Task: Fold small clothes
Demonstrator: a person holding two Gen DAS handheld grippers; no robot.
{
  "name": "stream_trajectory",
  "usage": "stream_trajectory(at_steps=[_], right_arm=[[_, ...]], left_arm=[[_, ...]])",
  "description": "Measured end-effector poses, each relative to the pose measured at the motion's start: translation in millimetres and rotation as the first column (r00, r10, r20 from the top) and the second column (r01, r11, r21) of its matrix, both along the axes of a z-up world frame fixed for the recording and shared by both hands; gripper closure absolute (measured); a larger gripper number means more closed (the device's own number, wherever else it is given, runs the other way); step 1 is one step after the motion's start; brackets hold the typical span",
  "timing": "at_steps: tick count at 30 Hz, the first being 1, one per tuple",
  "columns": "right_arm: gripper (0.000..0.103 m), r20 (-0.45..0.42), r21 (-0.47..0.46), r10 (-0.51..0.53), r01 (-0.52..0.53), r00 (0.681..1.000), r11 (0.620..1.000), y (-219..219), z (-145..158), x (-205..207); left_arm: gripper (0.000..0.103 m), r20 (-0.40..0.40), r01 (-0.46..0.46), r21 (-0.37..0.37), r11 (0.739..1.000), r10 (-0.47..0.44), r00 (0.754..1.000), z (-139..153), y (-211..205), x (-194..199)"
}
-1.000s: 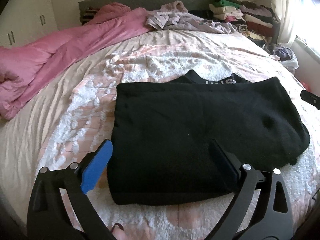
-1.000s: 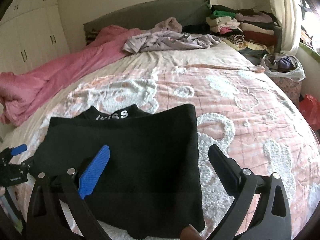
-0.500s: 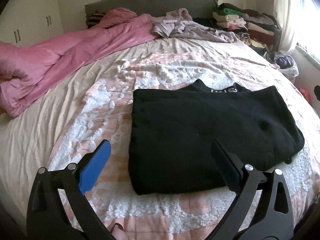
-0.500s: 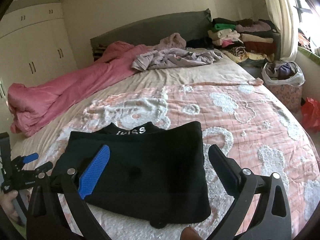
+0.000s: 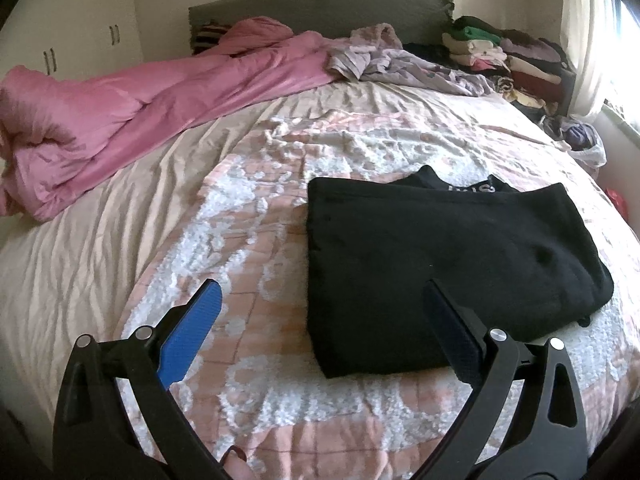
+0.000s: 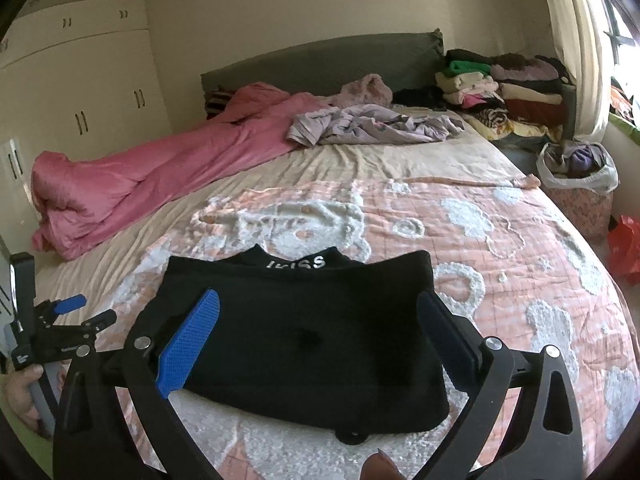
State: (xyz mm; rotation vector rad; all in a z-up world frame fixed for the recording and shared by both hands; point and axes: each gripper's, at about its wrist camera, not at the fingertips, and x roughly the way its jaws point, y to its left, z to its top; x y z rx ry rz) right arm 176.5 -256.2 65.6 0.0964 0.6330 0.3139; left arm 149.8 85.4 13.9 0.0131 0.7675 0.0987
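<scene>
- left gripper [image 5: 320,312]: jaws spread wide, holding nothing, above the blanket [image 5: 248,264] just left of the garment's near left corner.
- right gripper [image 6: 318,312]: jaws also wide apart and empty, hovering over the near part of the garment.
- garment [image 6: 304,328]: black, folded into a rough rectangle, lying flat on the blanket; a collar band with white letters shows at its far edge.
- left gripper also shows at the left edge of the right wrist view, beside the garment, apart from it.
- blanket: pink with white fluffy patches, covering the bed's near half.
- pink duvet [image 5: 132,108] bunched along the far left.
- lilac clothes [image 6: 372,126] crumpled near the headboard.
- folded stack [image 6: 500,88] at the far right.
</scene>
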Motion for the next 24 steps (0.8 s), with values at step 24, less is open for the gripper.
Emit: stream_trajectory(at_steps=[24], right_arm=[[0.004, 0.002, -0.07, 0.174, -0.173, 0.985, 0.982, 90.7, 8.3, -12.5]], left_arm=[[0.01, 0.039, -0.093, -0.014, 0.996, 0.094, 0.995, 1.4, 53.3, -6.0]])
